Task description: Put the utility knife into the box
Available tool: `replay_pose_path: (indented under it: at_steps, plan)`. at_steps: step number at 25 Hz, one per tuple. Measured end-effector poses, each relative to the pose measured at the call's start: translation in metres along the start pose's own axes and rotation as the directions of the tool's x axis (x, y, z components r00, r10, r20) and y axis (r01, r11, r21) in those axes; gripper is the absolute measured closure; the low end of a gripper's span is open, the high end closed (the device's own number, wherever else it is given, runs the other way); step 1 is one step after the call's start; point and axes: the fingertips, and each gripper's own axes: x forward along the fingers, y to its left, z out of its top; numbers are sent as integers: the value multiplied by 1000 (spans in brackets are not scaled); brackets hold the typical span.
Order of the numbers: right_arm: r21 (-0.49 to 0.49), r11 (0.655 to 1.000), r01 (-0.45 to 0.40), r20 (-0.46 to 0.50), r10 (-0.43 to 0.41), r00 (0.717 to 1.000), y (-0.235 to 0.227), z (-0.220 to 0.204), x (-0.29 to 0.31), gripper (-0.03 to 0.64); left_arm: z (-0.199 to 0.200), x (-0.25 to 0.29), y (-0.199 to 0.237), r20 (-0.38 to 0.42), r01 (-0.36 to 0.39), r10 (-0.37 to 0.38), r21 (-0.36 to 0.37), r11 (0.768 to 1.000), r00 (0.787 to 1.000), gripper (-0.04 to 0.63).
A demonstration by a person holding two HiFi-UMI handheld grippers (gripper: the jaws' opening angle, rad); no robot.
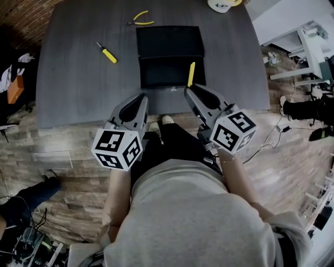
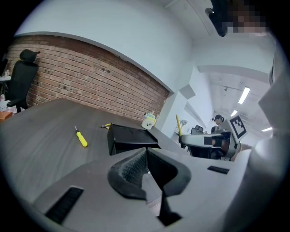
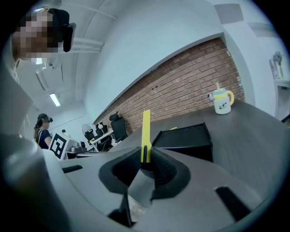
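Observation:
A yellow utility knife (image 1: pixel 191 74) stands up out of my right gripper (image 1: pixel 190 88), which is shut on it near the black box's front right corner. In the right gripper view the knife (image 3: pixel 146 133) rises between the closed jaws, with the box (image 3: pixel 186 138) just beyond. The open black box (image 1: pixel 170 56) lies on the grey table, its lid flat at the far side. My left gripper (image 1: pixel 142 97) hangs shut and empty at the table's near edge, left of the box; its view shows the box (image 2: pixel 129 138) ahead.
A yellow-handled screwdriver (image 1: pixel 107 53) lies left of the box, and yellow-handled pliers (image 1: pixel 140 20) lie behind it. A white cup (image 1: pixel 221 4) sits at the far right edge of the table (image 1: pixel 73 88). Chairs, cables and a person's shoes surround the table on the wooden floor.

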Motion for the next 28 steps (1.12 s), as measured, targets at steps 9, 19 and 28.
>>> replay_pose_path:
  at_steps: [9,19,28]
  plan:
    - [-84,993,-88,-113,78,991,-26,19,25,545,8,20,10,22,-99,101,-57,993,995,572]
    - [-241,951,-196,-282,125,951,-51,16,54,545,1,25,26,27,-211,215,-116,971,976,572]
    - [-219,932,-290,-384,191,903,-58,-4,81,545,-14,24,37,12,-267,273,-170,949,962,572]
